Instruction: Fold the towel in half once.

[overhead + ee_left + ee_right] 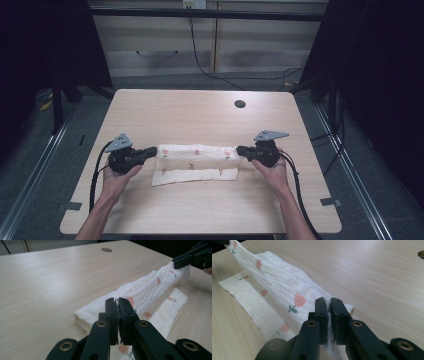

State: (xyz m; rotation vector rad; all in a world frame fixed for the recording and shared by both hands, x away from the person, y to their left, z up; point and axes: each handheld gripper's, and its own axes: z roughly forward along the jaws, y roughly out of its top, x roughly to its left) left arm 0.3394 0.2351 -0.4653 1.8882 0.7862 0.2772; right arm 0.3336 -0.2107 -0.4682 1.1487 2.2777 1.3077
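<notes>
Left tool [152, 150] is clamped on the left end of the white muslin cloth [196, 163], and the right tool [241, 149] grips the cloth's right end, both pinching tight, fabric squeezed between each pair of jaws. In the high view the cloth sits in the middle of the frame, stretched in a band between the two tools on the light wooden worktop [200, 112], with a lower fold lying flat toward the bottom edge. Small pink tulip prints dot the fabric. From the left gripper view, the cloth [150, 290] rises from the lower centre up to the upper right, where the other tool bites its far corner. In the right gripper view the cloth [282, 287] runs to the upper left, lifted there. A dark round cable hole [240, 104] sits upper right on the worktop.
</notes>
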